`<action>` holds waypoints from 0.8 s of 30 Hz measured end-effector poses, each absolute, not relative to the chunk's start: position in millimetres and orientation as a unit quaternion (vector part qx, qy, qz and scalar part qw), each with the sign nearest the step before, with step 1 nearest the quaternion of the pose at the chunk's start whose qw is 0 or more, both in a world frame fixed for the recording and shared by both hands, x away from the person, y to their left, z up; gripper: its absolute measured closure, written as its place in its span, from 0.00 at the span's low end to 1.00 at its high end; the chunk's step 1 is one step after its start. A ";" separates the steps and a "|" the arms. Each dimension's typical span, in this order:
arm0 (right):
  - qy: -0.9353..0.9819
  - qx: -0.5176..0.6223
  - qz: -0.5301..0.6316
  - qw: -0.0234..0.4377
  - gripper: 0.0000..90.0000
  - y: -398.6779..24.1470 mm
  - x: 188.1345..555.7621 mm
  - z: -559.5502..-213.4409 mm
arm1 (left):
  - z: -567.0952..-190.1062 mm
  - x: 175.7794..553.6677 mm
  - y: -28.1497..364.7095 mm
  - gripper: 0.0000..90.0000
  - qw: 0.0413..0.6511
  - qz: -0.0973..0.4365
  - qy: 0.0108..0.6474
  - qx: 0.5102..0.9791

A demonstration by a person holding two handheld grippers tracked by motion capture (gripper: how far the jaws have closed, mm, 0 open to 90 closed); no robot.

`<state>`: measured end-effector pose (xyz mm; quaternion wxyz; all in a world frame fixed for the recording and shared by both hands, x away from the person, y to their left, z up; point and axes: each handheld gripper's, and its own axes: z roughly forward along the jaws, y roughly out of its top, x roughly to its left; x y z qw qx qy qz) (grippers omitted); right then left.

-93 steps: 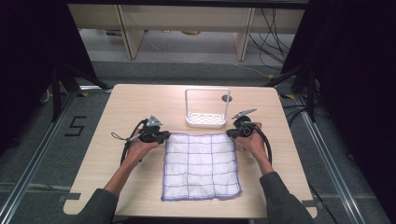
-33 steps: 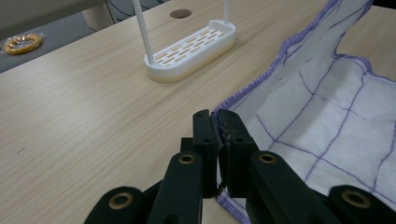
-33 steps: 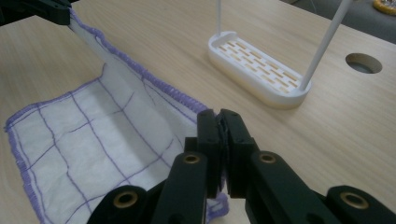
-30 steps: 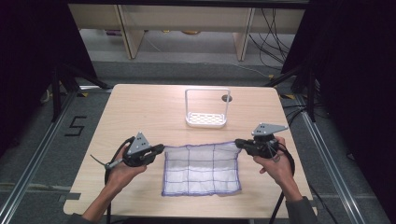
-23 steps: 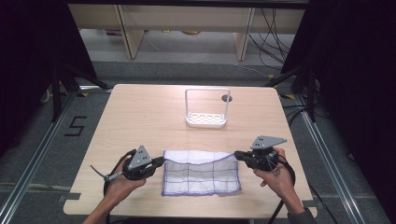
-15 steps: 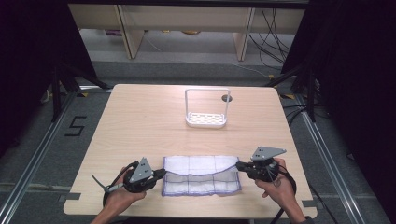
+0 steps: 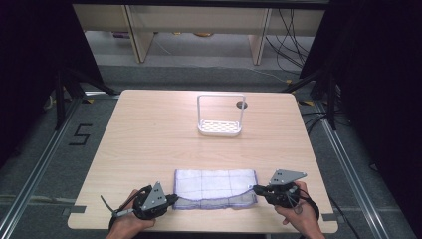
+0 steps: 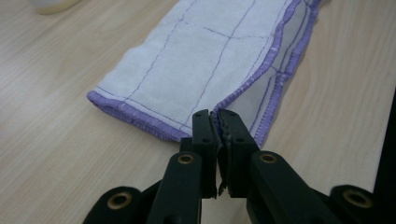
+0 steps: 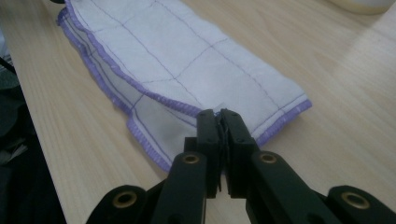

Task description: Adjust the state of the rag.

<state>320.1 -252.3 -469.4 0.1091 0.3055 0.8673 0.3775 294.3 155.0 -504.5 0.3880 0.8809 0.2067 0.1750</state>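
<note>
The surface (image 7: 149,134) is a pale wood-grain board with rounded corners, taking up the middle of the high view, matt and smooth with fine lengthwise streaks. On its lower middle lies the cloth (image 7: 215,187), a soft white woven rag quilted by thin dark stitch lines into squares and bound with a purple overlocked hem; it is folded over on itself into a long flat band, the upper layer sitting a little short of the lower one so a strip of the under layer and its hem shows along the near edge. In the upper middle of the high view, well apart from the cloth, stands a small white plastic rack (image 7: 219,122), an oblong perforated tray with a thin square hoop rising over it. The left gripper (image 8: 217,122), black and angular with brass-coloured pivots, is clenched on the near left corner of the cloth's upper layer. The right gripper (image 9: 218,120), of the same build, is pinched on the near right corner.
</note>
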 end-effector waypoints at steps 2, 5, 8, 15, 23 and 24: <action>0.868 0.309 0.375 0.102 0.97 -251.5 316.4 -472.4 | -506.9 293.4 154.1 0.94 0.387 0.172 0.204 0.883; 0.876 0.300 0.364 0.101 0.96 -250.6 314.4 -478.0 | -511.9 292.2 153.4 0.92 0.378 0.162 0.200 0.890; 0.879 0.301 0.358 0.094 0.93 -250.4 311.2 -482.5 | -513.2 289.9 152.8 0.87 0.380 0.151 0.206 0.889; 0.839 0.363 0.393 0.101 0.67 -262.6 305.4 -471.4 | -493.0 287.4 157.6 0.62 0.461 0.112 0.257 0.842; 0.823 0.412 0.373 0.113 0.55 -259.6 308.9 -472.8 | -479.3 342.4 163.9 0.54 0.443 0.131 0.300 0.834; 0.824 0.414 0.369 0.116 0.54 -258.7 309.0 -473.6 | -479.5 348.7 164.1 0.54 0.436 0.122 0.300 0.839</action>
